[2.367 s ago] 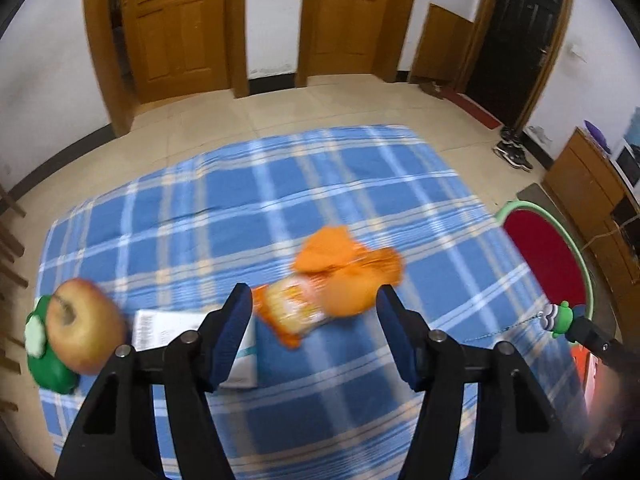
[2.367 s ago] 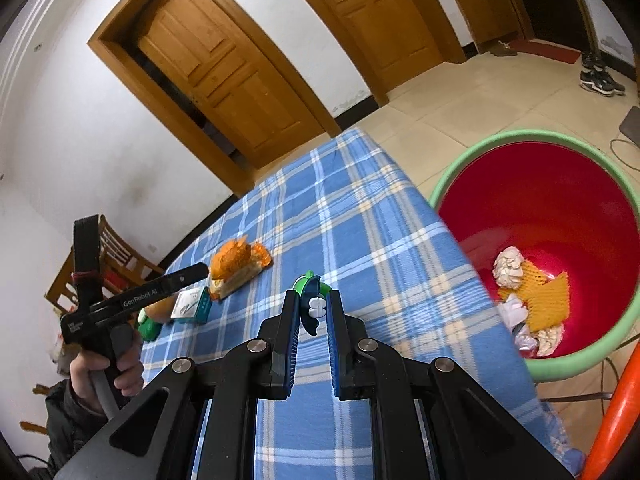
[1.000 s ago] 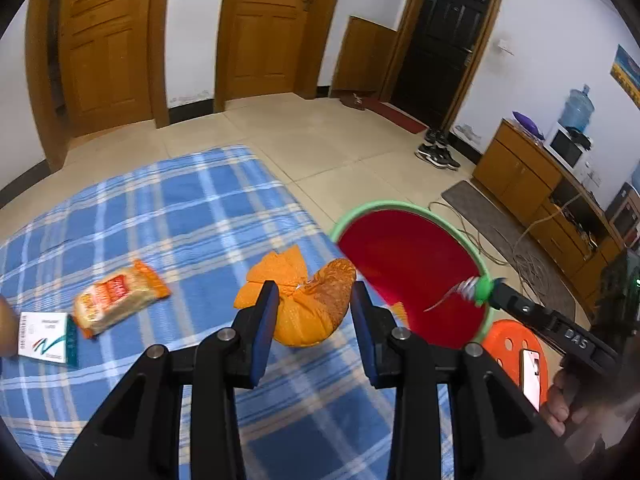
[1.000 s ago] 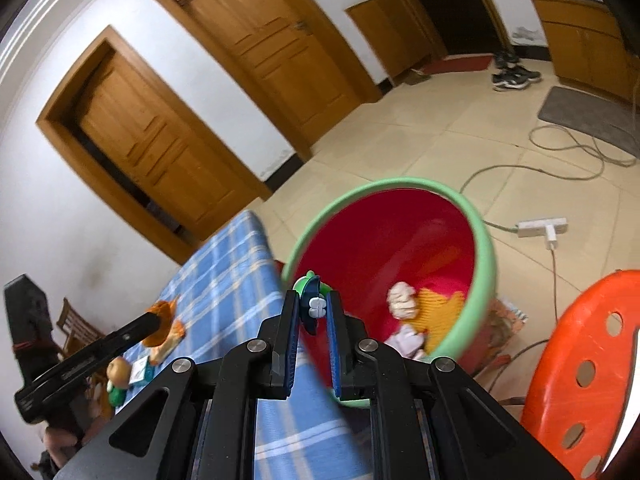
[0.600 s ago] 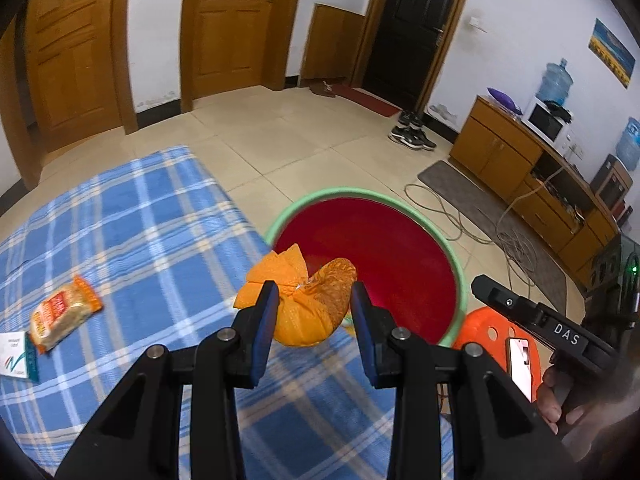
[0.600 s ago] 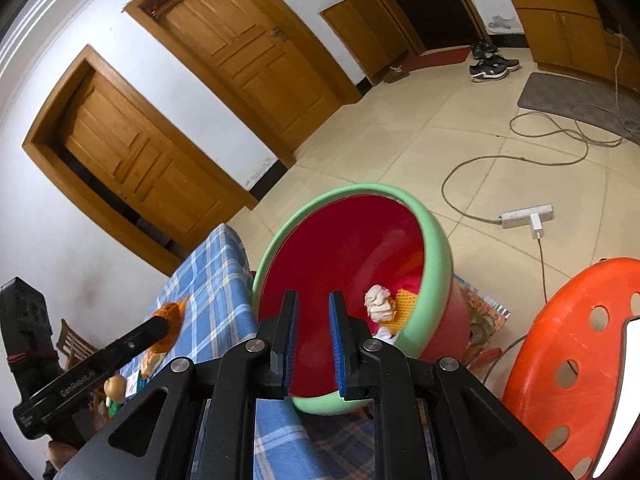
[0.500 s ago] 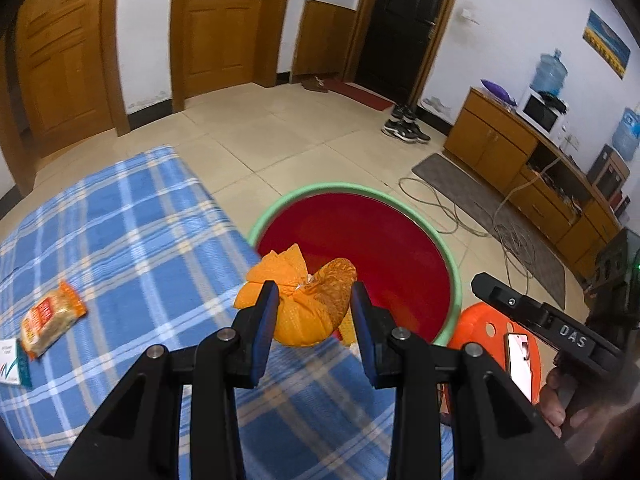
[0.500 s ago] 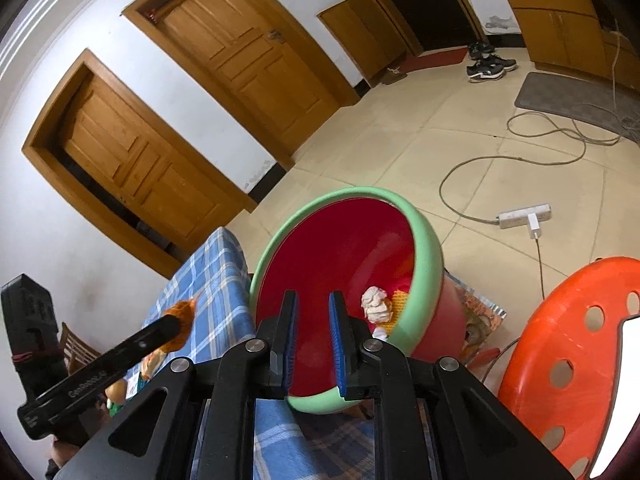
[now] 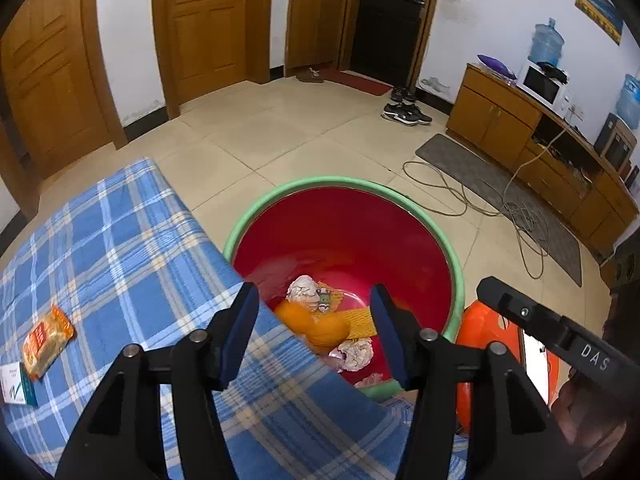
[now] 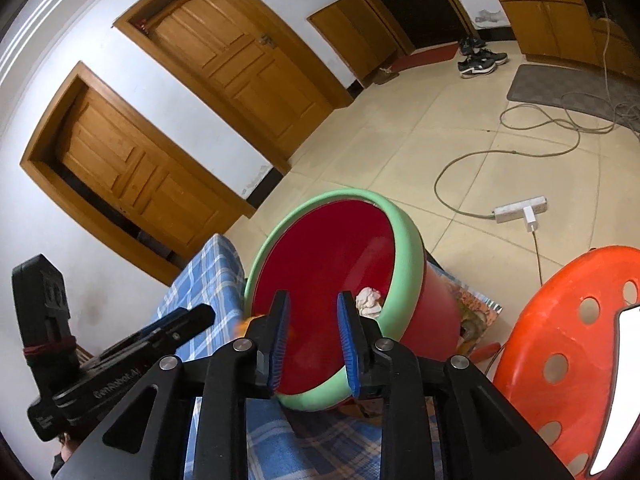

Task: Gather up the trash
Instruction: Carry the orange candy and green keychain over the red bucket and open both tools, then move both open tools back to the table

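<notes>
A red bin with a green rim (image 9: 456, 268) stands on the floor beside the blue plaid table (image 9: 120, 248). My left gripper (image 9: 314, 320) is open and empty above the bin's near edge. An orange net bag (image 9: 316, 324) lies inside the bin among crumpled paper (image 9: 354, 354) and other scraps. An orange snack packet (image 9: 46, 338) and a white card (image 9: 14, 384) lie on the table at the left. My right gripper (image 10: 310, 340) is open and empty in front of the bin (image 10: 404, 240). The left gripper also shows in the right wrist view (image 10: 188, 320).
An orange plastic stool (image 10: 568, 344) stands right of the bin. A power strip (image 10: 520, 208) and cables lie on the tiled floor. Wooden doors, a low cabinet (image 9: 520, 128) and shoes (image 9: 406, 110) are farther back.
My left gripper has opened and the orange net bag has dropped into the bin. My right gripper has opened wider after letting go of the small green piece.
</notes>
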{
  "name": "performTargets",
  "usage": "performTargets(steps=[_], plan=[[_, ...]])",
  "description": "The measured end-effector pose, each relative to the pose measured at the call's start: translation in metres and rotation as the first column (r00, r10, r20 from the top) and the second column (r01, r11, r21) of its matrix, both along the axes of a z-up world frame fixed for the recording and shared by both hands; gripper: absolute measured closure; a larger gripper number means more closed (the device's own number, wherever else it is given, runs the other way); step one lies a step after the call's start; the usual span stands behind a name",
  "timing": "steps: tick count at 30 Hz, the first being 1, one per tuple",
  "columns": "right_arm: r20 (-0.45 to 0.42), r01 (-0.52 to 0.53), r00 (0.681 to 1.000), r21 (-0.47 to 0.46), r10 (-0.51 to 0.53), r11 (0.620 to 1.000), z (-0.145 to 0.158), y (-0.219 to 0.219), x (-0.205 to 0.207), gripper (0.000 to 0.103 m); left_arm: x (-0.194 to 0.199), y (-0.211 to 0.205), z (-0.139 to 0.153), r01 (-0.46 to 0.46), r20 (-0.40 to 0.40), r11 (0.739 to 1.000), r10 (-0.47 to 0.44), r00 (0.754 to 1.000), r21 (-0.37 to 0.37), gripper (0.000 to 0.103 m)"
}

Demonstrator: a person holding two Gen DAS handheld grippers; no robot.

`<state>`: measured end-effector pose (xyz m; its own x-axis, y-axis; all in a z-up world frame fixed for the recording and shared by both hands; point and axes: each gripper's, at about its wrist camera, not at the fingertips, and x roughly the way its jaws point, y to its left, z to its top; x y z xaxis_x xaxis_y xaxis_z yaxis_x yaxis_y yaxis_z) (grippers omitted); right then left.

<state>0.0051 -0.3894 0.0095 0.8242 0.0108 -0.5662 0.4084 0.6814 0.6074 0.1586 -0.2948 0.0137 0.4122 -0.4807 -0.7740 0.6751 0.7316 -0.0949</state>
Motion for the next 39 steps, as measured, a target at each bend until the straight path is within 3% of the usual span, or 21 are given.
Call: performTargets(steps=[11,21,25,35,39], plan=[[0.002,-0.059,0.998,-0.033,0.059,0.998,0.011,0.019,0.006,0.062,-0.002,0.057,-0.001,-0.170,-0.036,0.985,0.169,0.985,-0.027,0.042],[-0.002,-0.160,0.987,-0.059,0.160,0.985,0.020,0.061,0.024,0.052,0.011,0.155,0.002,-0.379,-0.008,0.925,0.379,0.926,-0.014,0.037],[-0.012,-0.191,0.982,-0.064,0.190,0.980,0.023,0.075,0.031,0.042,0.021,0.194,0.002,-0.441,0.017,0.898,0.441,0.898,-0.004,0.032],[-0.052,-0.238,0.971,-0.101,0.234,0.966,0.027,0.115,0.052,0.032,0.047,0.286,-0.012,-0.549,0.094,0.833,0.542,0.835,0.069,0.027],[-0.079,-0.248,0.967,-0.108,0.240,0.963,0.023,0.129,0.060,0.031,0.055,0.310,-0.024,-0.547,0.078,0.833,0.542,0.837,0.081,0.023]])
